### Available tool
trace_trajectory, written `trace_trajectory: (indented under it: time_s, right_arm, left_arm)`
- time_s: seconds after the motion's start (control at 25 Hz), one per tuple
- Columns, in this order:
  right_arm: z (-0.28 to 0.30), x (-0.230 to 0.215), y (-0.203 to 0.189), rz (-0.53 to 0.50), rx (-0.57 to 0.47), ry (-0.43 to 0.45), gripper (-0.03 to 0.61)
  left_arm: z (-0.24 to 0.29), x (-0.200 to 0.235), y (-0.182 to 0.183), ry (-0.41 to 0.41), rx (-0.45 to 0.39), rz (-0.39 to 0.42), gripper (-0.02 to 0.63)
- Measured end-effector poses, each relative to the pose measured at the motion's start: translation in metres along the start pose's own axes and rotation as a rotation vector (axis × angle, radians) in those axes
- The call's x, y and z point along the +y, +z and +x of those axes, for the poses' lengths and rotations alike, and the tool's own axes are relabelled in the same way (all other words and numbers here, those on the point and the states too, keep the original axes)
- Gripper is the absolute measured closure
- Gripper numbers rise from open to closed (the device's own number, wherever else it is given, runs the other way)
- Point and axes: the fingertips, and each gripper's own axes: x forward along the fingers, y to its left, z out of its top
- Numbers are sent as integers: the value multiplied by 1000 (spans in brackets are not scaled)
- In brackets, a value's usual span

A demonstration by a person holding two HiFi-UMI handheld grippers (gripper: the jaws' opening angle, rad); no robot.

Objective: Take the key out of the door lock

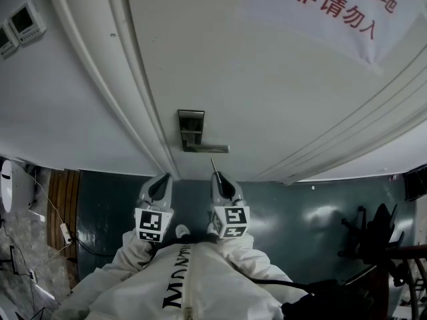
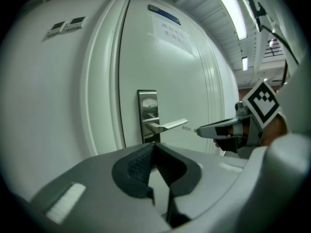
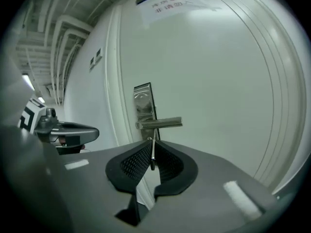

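Ribbed right fingers [image 3: 132,163] on slim key [image 3: 152,153]

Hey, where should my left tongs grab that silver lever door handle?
I'd pinch the silver lever door handle near its free right end, straight from the front, jaws above and below: it's a slim level bar standing off the white door.

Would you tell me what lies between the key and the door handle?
Nothing: the left gripper view shows a bare gap between key and door handle.
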Motion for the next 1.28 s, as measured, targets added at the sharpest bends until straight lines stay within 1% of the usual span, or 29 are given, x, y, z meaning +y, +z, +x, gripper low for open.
trace_trajectory:
  time_s: [0.16, 0.28, 0.6, 0.72, 0.8, 1.0, 1.16, 1.28]
  right_arm:
    - [-14, 3, 14, -154, -13, -10, 555]
    - [-22, -2, 19, -198, -22, -6, 555]
    - [-36, -18, 21, -181, -30, 66, 555]
    - [-41, -22, 22, -167, -39, 82, 555]
    - [-43, -24, 23, -161, -46, 88, 555]
    - [-52, -18, 15, -140, -45, 78, 555]
    - [-61, -5, 13, -147, -55, 41, 555]
    - [-72, 13, 8, -150, -54, 0, 555]
  left_arm:
    - [4, -6, 3, 18, 5, 4, 614]
    - [5, -13, 5, 36, 11, 4, 614]
    - [1, -28, 7, 107, 32, 8, 614]
    - [-4, -31, 7, 138, 36, 15, 614]
    - [-8, -34, 7, 145, 40, 14, 614]
    - [-26, -37, 1, 146, 43, 15, 614]
    - [-37, -35, 2, 108, 7, 14, 614]
    - [-57, -31, -6, 72, -11, 12, 614]
